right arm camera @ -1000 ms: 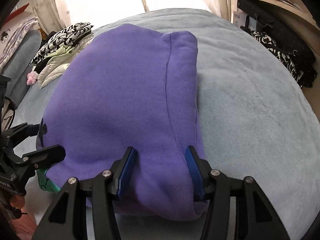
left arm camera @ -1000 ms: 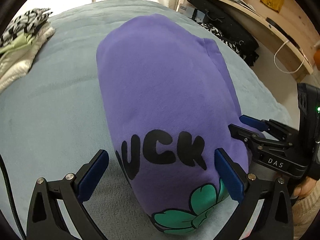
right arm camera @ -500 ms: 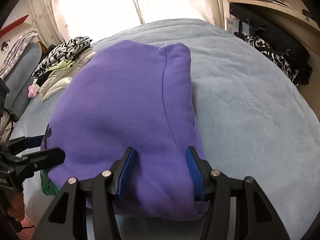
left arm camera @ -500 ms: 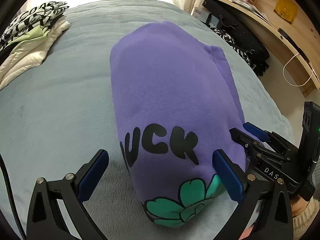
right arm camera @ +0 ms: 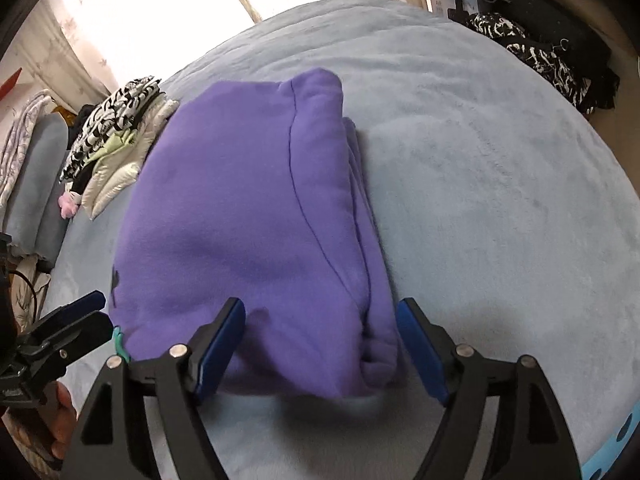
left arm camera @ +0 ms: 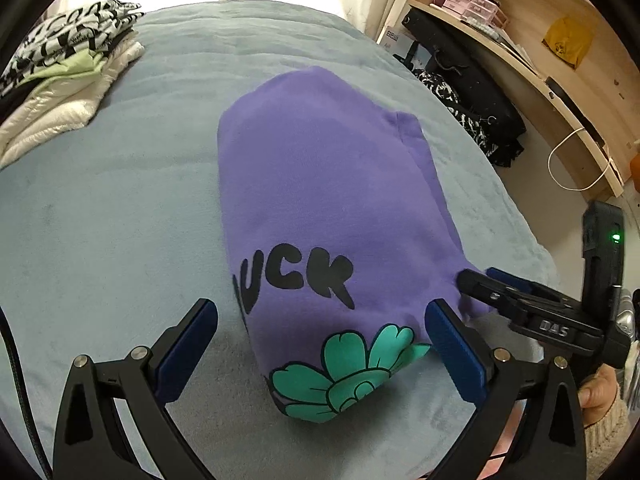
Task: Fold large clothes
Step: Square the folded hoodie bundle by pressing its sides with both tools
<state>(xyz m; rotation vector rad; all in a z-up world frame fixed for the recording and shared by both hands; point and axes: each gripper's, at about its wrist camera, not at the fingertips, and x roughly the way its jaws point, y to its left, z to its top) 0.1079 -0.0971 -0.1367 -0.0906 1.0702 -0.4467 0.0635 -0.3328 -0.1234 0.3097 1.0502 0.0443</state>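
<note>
A purple sweatshirt [left arm camera: 320, 184] lies folded into a thick rectangular bundle on the middle of a pale blue-grey bed [left arm camera: 100, 208]. Its upper face bears black rounded lettering that reads "UCK", the first letter curling out of sight over the folded edge, and a teal flower with black outline below it.

The left wrist view alone shows this print. It also shows the right gripper [left arm camera: 476, 280] at the bundle's near right corner, with "DAS" readable on its body and a green light on its housing. The right wrist view shows the plain purple back with a seam line, stacked layers along the right edge, and only a sliver of teal at the corner.

The left gripper [left arm camera: 320, 352] has its blue fingers spread wide, the flower end between them, holding nothing. The right gripper's fingers [right arm camera: 224, 344] are spread either side of the near edge, gripping nothing. A pile of folded clothes [left arm camera: 60, 80] sits at the bed's far left.
</note>
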